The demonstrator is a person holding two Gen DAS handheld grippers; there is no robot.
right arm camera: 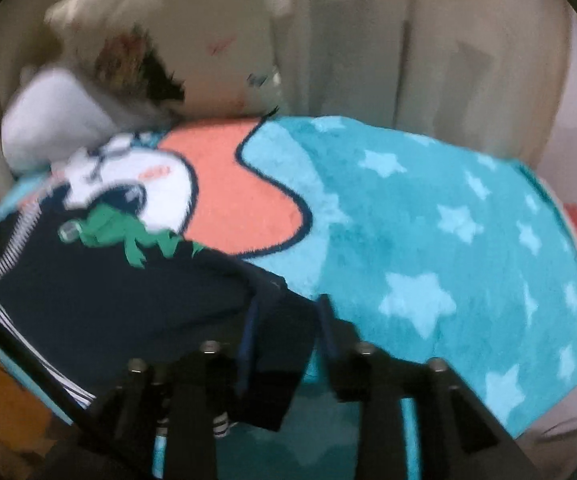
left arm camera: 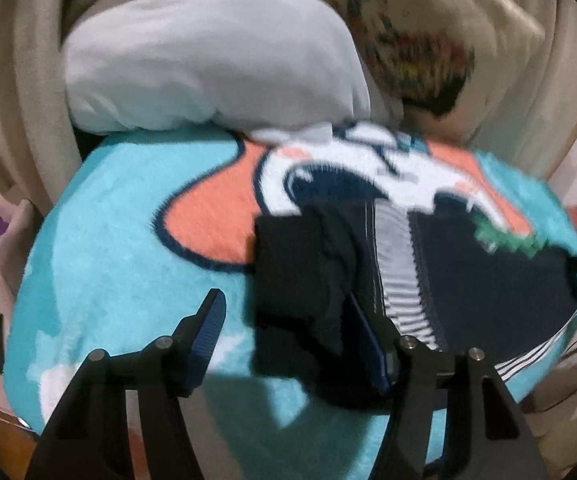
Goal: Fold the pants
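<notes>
Now your left gripper (left arm camera: 284,332) has its jaws partly open, the pants (left arm camera: 300,280) draped on one finger. Rightward, your right gripper (right arm camera: 288,324) straddles their dark edge; grip unclear. They lie on the blanket (right arm camera: 428,240).

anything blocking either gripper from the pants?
Nothing visible. The dark pants lie on the teal blanket, and cloth already sits between the open jaws of the left gripper and right gripper.

left gripper (left arm camera: 284,328): open | pants (left arm camera: 468,280): dark, on teal blanket (left arm camera: 120,248)
</notes>
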